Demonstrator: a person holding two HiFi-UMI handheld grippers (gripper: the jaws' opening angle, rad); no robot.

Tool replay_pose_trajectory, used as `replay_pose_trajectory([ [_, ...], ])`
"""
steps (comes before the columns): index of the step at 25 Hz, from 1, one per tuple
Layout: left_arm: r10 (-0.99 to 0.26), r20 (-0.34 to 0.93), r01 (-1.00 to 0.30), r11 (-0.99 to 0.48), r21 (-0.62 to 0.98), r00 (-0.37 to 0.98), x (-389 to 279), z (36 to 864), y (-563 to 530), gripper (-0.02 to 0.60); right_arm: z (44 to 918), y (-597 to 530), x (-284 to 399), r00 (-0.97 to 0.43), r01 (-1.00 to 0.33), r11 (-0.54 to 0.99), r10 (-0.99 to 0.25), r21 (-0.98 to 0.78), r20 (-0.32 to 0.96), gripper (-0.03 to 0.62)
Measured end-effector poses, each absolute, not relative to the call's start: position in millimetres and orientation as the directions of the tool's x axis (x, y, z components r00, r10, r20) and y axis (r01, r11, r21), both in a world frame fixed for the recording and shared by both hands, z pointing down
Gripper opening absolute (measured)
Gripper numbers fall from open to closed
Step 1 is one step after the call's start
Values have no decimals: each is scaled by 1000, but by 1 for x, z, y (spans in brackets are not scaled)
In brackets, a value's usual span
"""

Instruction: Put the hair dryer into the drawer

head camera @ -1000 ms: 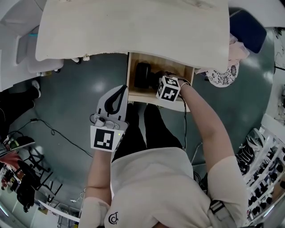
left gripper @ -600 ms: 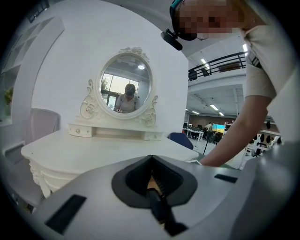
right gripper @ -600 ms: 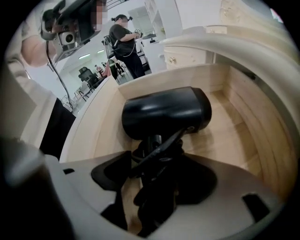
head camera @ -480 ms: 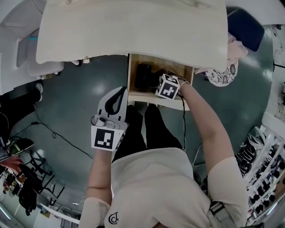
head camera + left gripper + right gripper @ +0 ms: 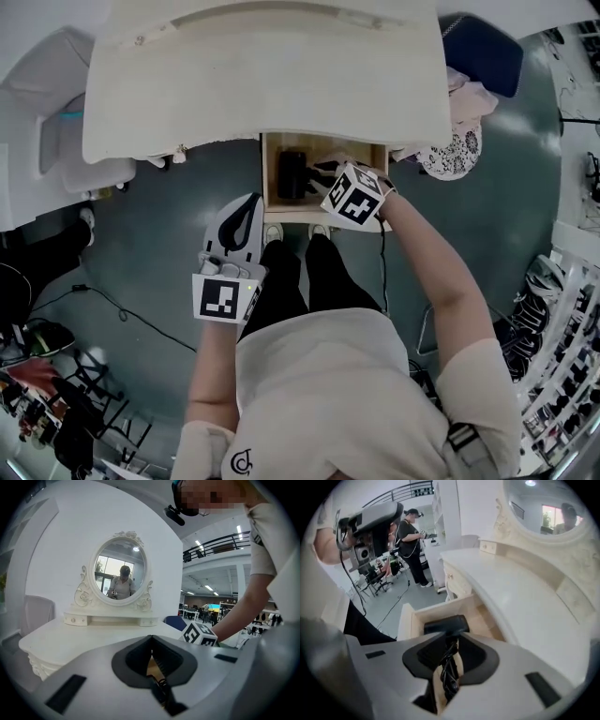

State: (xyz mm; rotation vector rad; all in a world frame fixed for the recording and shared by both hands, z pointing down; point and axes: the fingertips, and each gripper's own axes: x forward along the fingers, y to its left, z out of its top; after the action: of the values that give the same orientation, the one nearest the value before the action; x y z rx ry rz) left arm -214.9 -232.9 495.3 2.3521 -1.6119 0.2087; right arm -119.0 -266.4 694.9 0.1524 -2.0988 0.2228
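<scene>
No words or numbers can be read. The person's pale beige shirt point(image 5: 328, 394) bears a small dark emblem point(image 5: 240, 461) at its near edge, perhaps a letter C, too small to be sure. The white marker cubes, left point(image 5: 223, 298) and right point(image 5: 353, 199), show only black square patterns.

Oval mirror point(image 5: 119, 576) on white dressing table point(image 5: 262, 84)

White counter point(image 5: 262, 84), oval mirror point(image 5: 119, 576) standing on top; below, open wooden drawer point(image 5: 266, 178), black hair dryer point(image 5: 292, 174) inside.

wood drawer point(image 5: 268, 173) — matt black hair dryer point(image 5: 292, 174)
</scene>
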Motion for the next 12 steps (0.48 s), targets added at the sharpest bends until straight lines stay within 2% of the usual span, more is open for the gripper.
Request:
replay_pose_trajectory([
  [2, -893, 268, -932, -336, 140, 362, -216, 485, -236, 12, 668, -274, -121, -556, -271, 959, -84, -84, 827, 18],
  [3, -892, 272, -932, -339, 130, 362, -217, 481, -236, 12, 653, -278, -121, -578, -308, 948, -118, -82, 808, 8],
  [6, -890, 267, -929, -353, 109, 370, -218, 469, -237, 12, 603, -290, -120, -645, -417, 906, -244, -66, 724, 8],
  [12, -893, 245, -925, -377, 52, 378, -217, 440, -242, 12, 483, -305, -104, -735, -580, 815, -519, -7, 437, 6],
])
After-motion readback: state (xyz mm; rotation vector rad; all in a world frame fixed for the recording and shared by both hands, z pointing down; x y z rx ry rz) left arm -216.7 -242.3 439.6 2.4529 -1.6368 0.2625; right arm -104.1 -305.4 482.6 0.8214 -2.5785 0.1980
